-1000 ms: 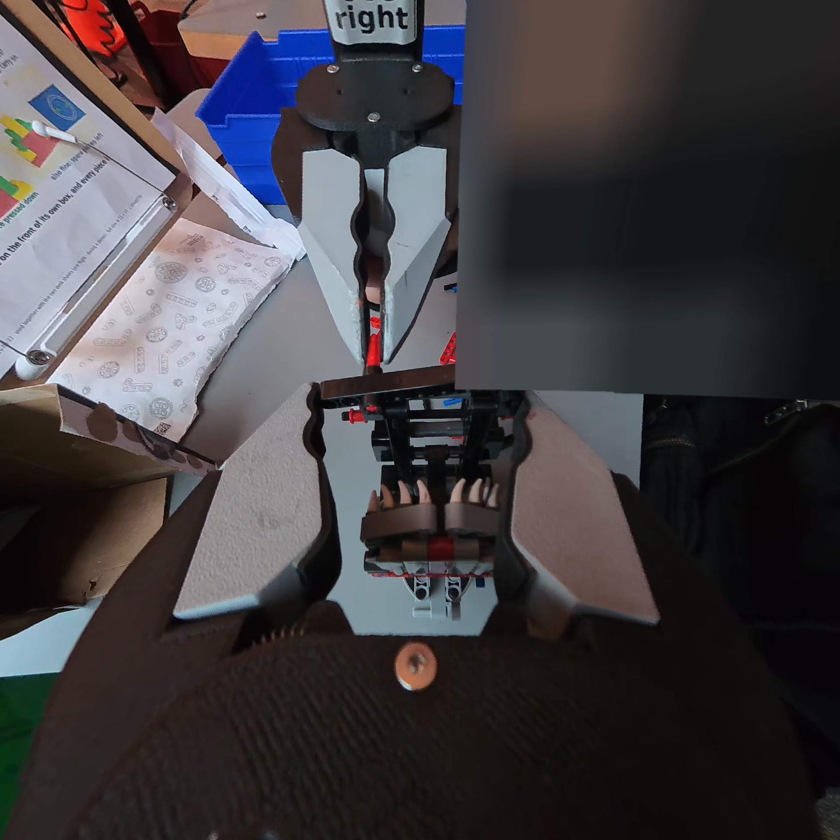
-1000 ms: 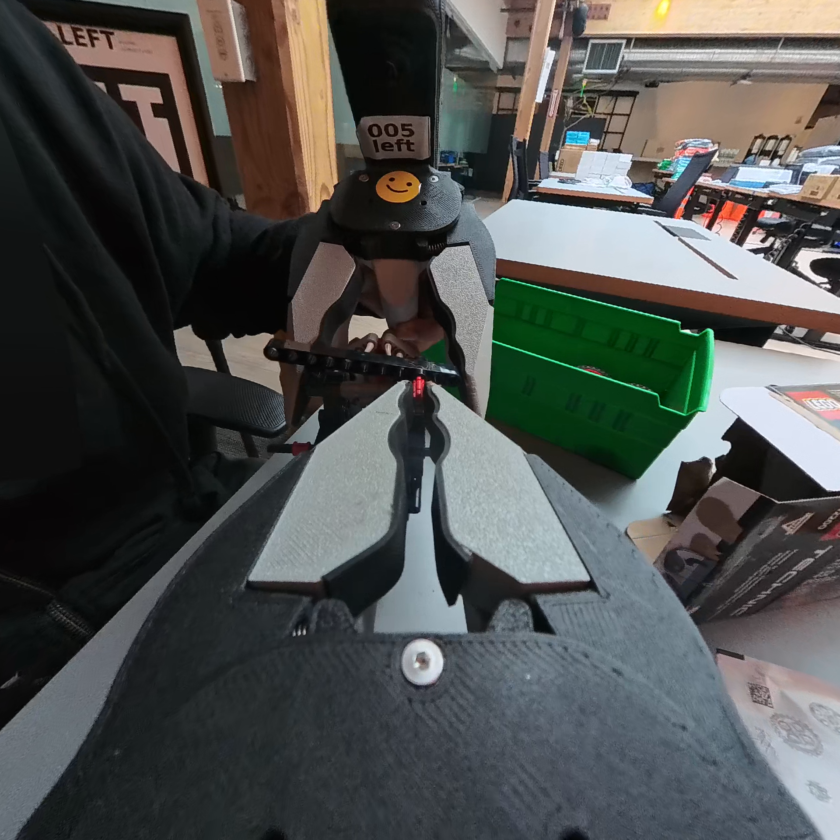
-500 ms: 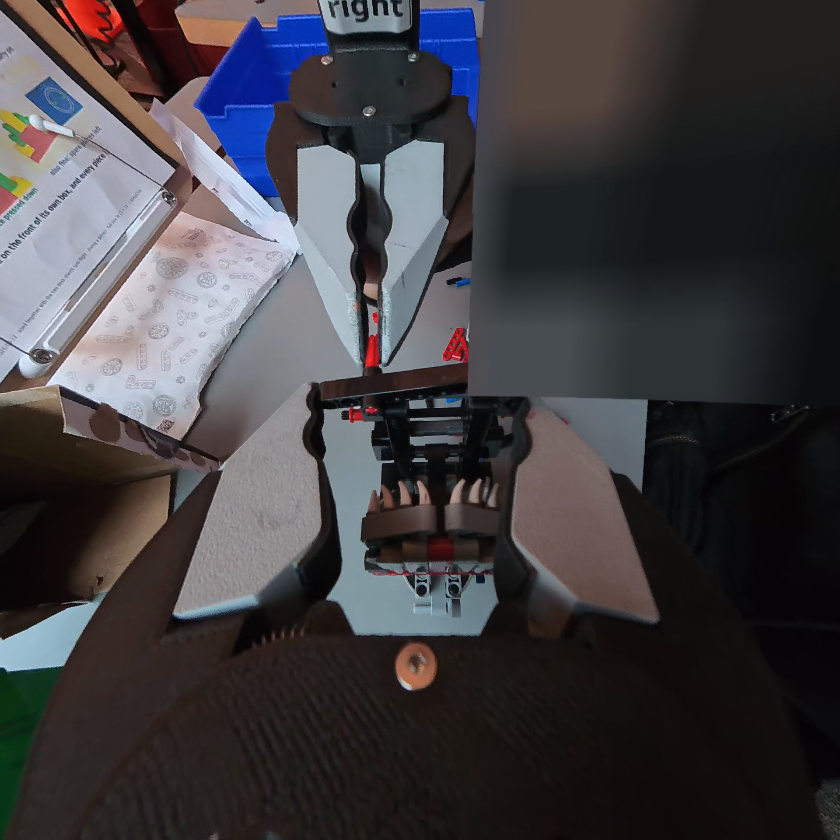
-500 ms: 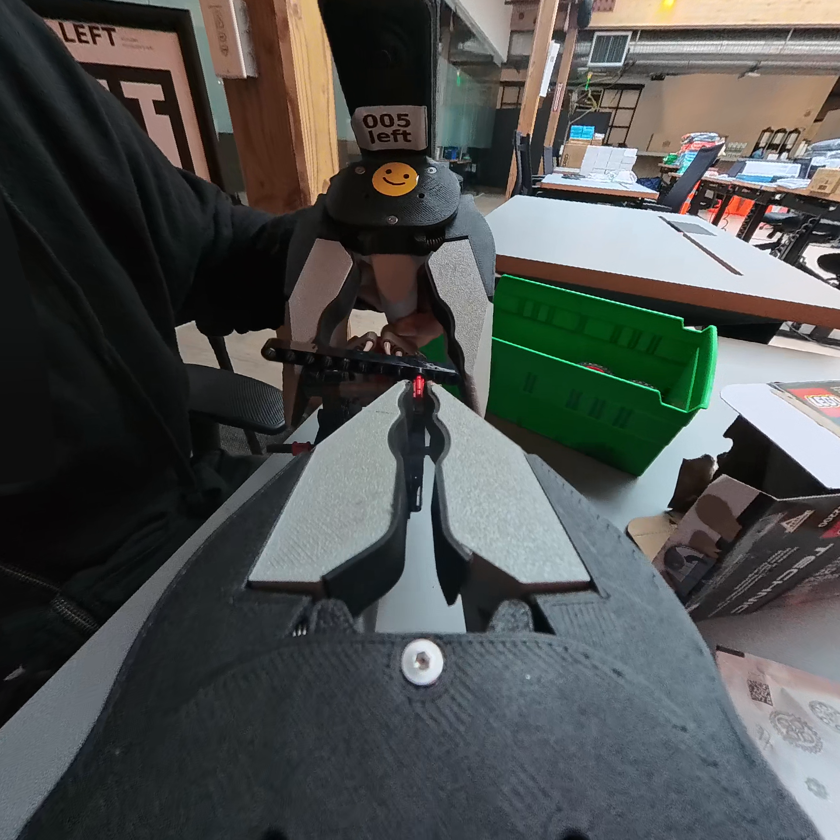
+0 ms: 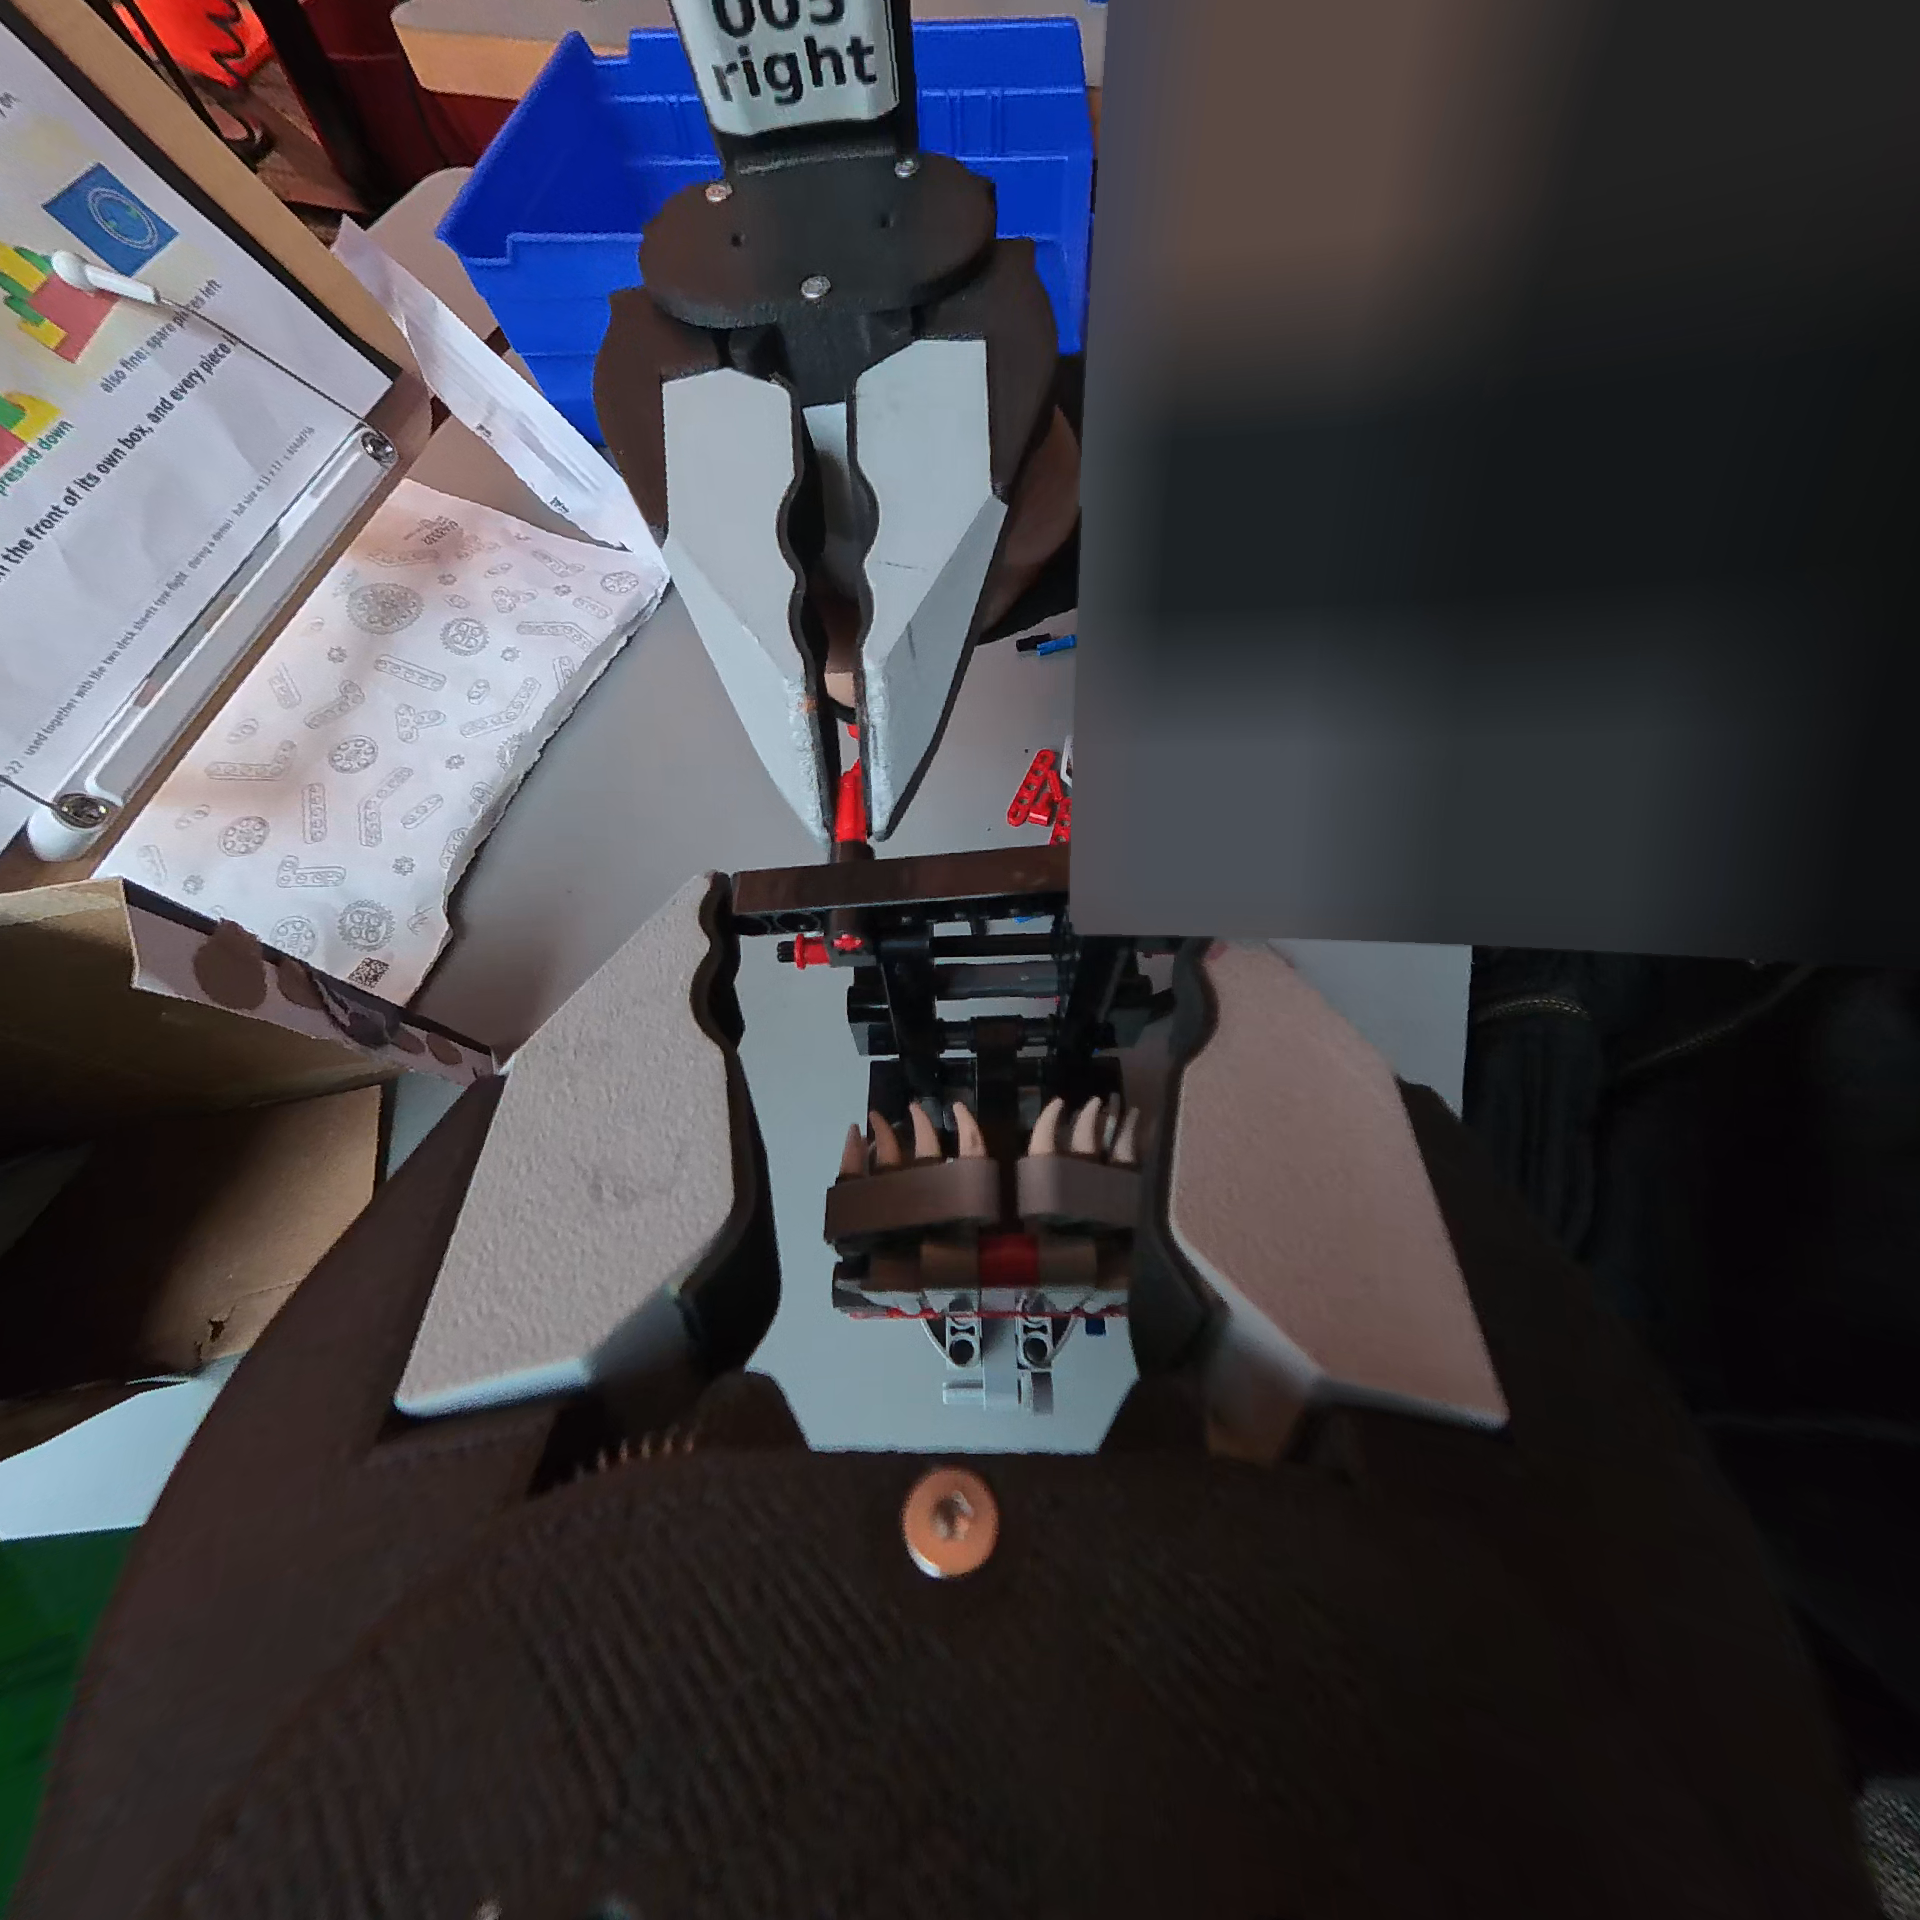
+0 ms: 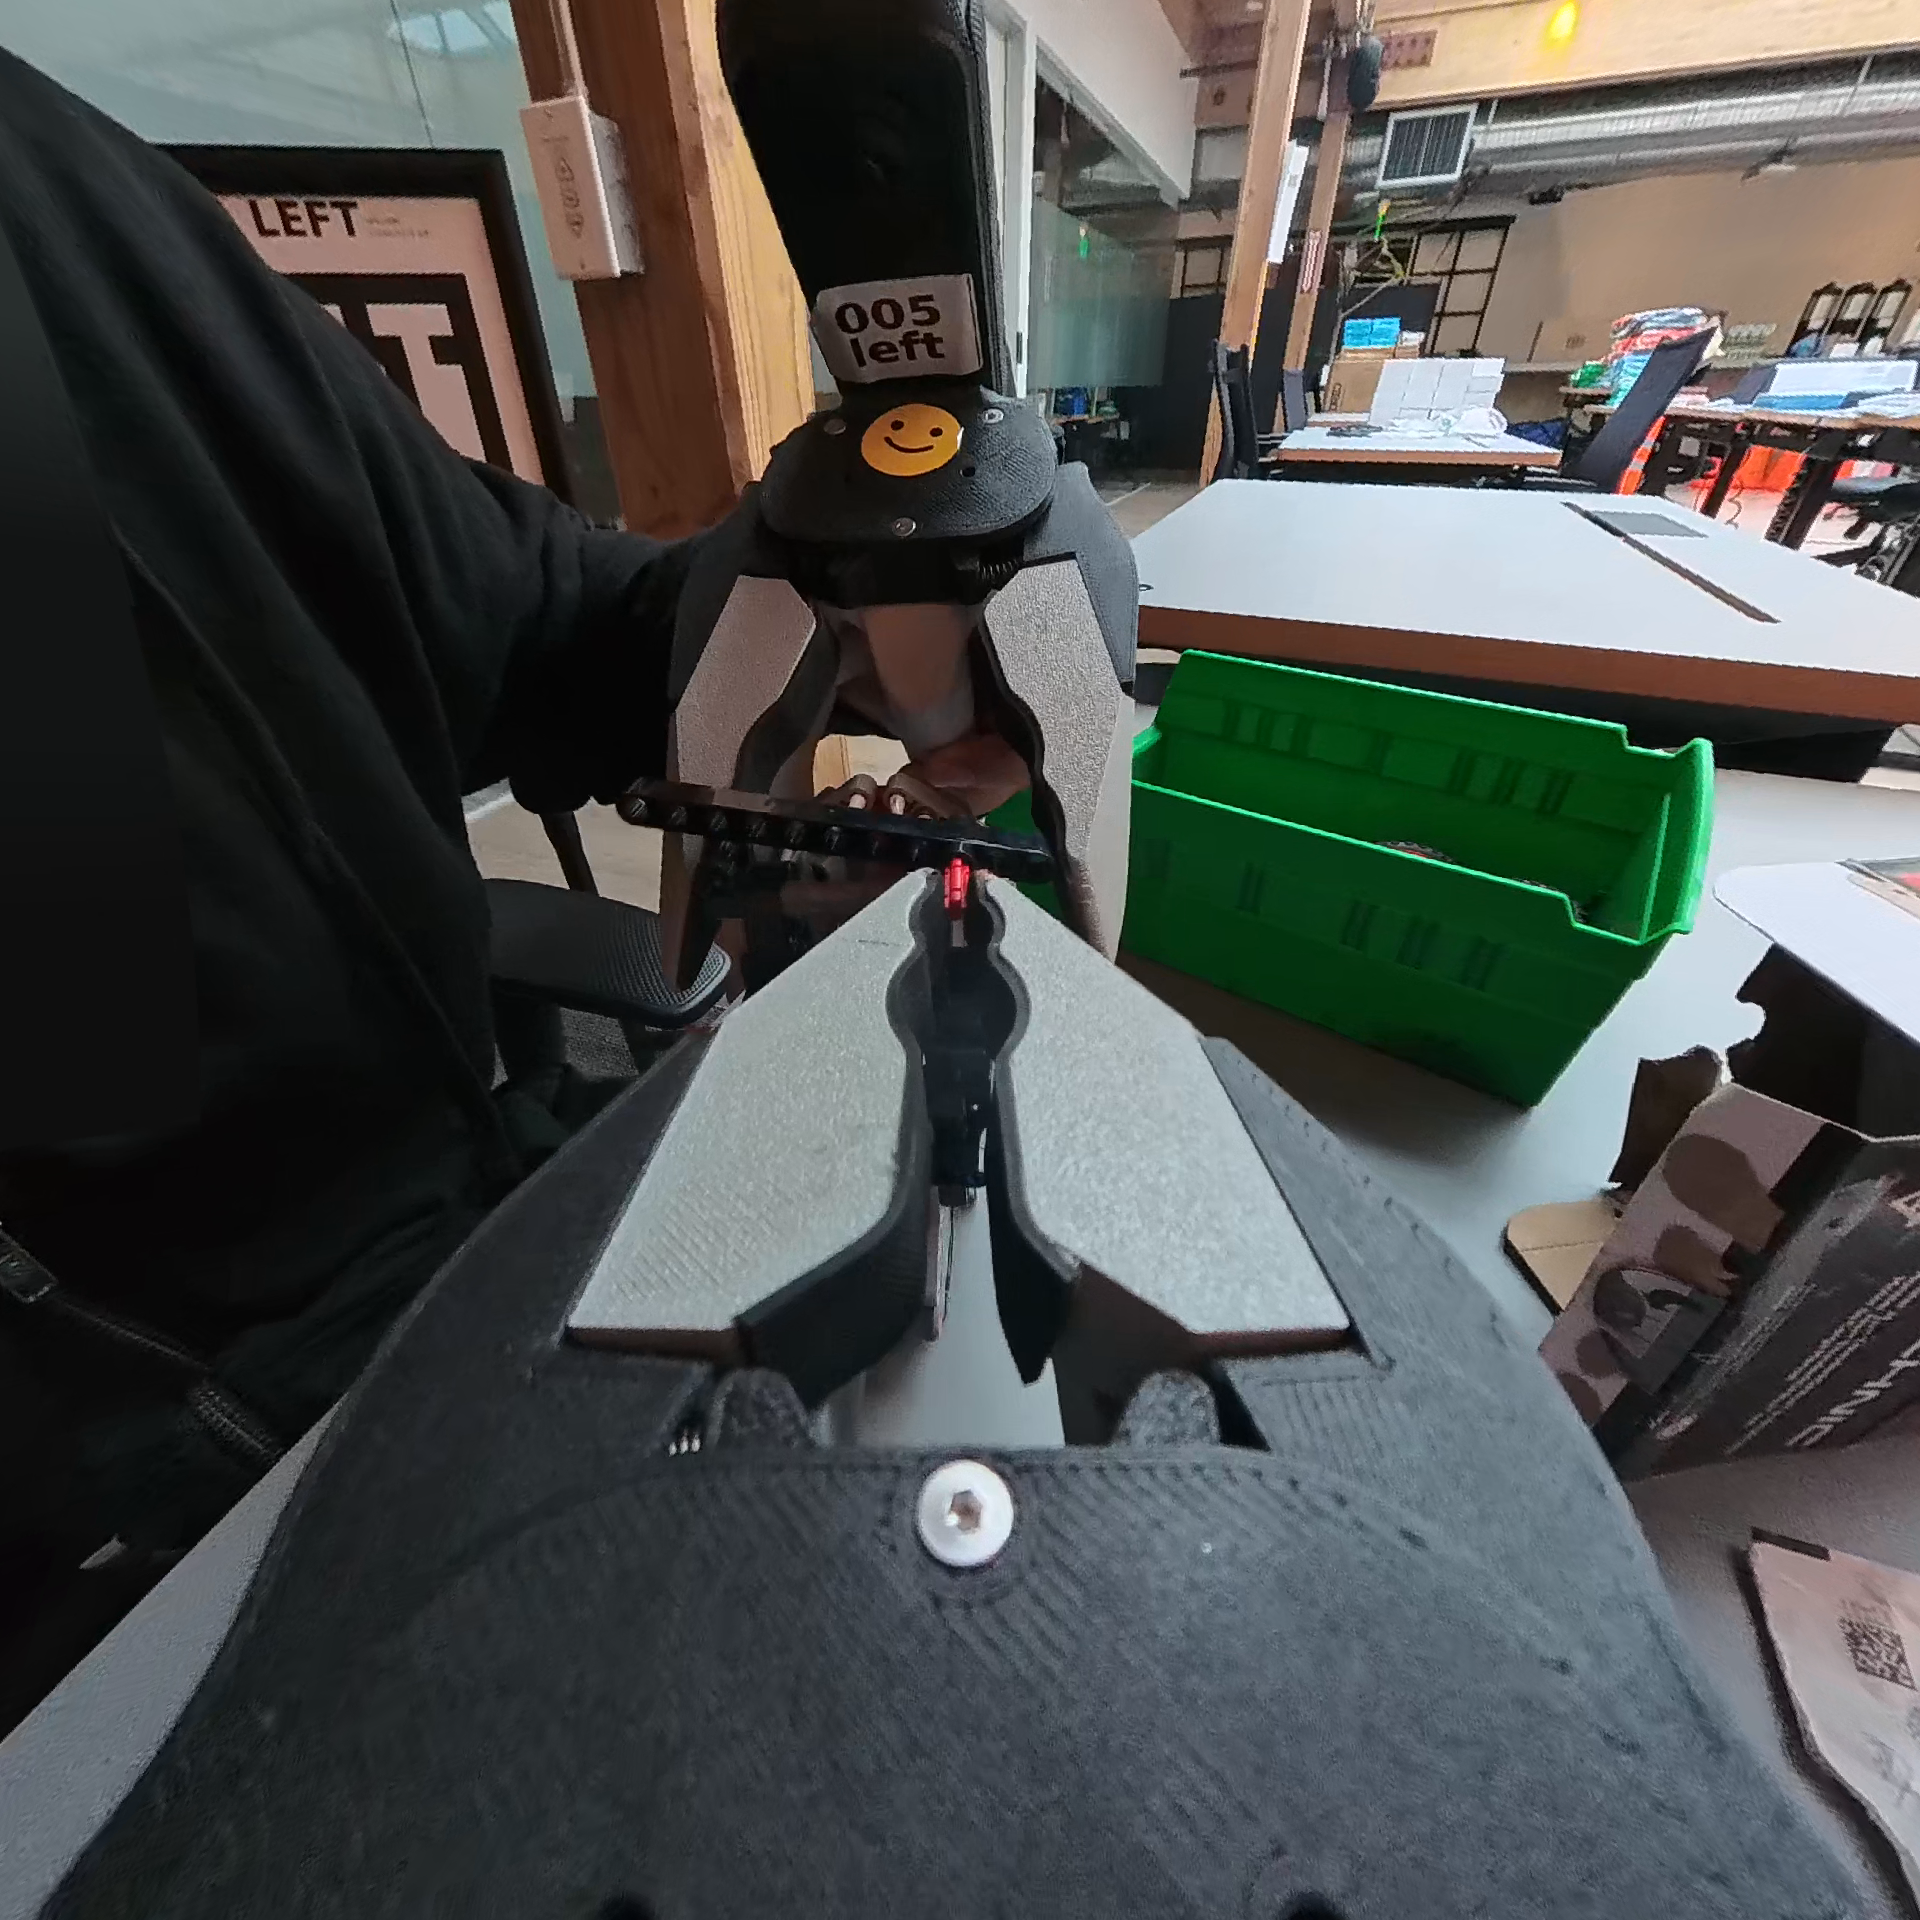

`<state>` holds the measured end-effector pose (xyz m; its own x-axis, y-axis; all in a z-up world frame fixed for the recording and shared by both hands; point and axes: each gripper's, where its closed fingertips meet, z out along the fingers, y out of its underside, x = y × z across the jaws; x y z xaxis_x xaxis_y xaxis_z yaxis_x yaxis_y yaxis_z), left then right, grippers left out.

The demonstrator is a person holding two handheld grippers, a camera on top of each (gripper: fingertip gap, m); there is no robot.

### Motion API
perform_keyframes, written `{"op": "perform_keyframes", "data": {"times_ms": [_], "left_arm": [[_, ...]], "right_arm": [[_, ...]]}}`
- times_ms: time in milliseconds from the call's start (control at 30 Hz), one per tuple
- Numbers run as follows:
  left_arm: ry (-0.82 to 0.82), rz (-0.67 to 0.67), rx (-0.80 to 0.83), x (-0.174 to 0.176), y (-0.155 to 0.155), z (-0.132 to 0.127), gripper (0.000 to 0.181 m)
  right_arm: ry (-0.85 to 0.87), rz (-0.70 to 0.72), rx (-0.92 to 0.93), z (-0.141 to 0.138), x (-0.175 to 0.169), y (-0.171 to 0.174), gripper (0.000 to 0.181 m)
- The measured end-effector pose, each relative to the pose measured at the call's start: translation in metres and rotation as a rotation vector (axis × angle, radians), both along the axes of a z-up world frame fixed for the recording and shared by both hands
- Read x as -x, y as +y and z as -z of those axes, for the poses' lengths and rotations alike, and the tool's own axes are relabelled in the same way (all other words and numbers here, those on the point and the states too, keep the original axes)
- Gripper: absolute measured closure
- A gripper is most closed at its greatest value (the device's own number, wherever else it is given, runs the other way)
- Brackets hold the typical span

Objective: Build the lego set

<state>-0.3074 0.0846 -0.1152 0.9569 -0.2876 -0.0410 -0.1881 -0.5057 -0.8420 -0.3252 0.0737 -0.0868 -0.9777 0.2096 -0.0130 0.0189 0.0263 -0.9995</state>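
The left gripper (image 5: 951, 1039) is holding the lego model (image 5: 982, 1174) between its two widely spread fingers, above the grey surface (image 5: 623, 790), with the model's row of pale teeth (image 5: 987, 1127) pointing away from the camera. The right gripper (image 5: 852, 831) is facing it, its fingers drawn almost together and pinching a small red pin (image 5: 850, 810). The pin's tip is meeting the long dark beam (image 6: 831, 831) across the model's far end. A blue bin (image 5: 582, 187) is sitting behind the right gripper, a green bin (image 6: 1403, 894) beside the left one, and a patterned paper sheet (image 5: 384, 727) is lying nearby.
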Motion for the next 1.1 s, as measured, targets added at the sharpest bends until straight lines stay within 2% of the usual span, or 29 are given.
{"op": "perform_keyframes", "data": {"times_ms": [233,1100], "left_arm": [[0.009,-0.009,0.01,-0.0009,0.0002,0.0004,0.098],[-0.014,-0.044,0.015,0.0012,0.0011,0.0011,0.098]], "right_arm": [[0.056,0.006,-0.063,0.0,-0.0009,-0.0002,0.18],[0.019,-0.006,-0.067,0.0011,0.0023,-0.0019,0.18]]}}
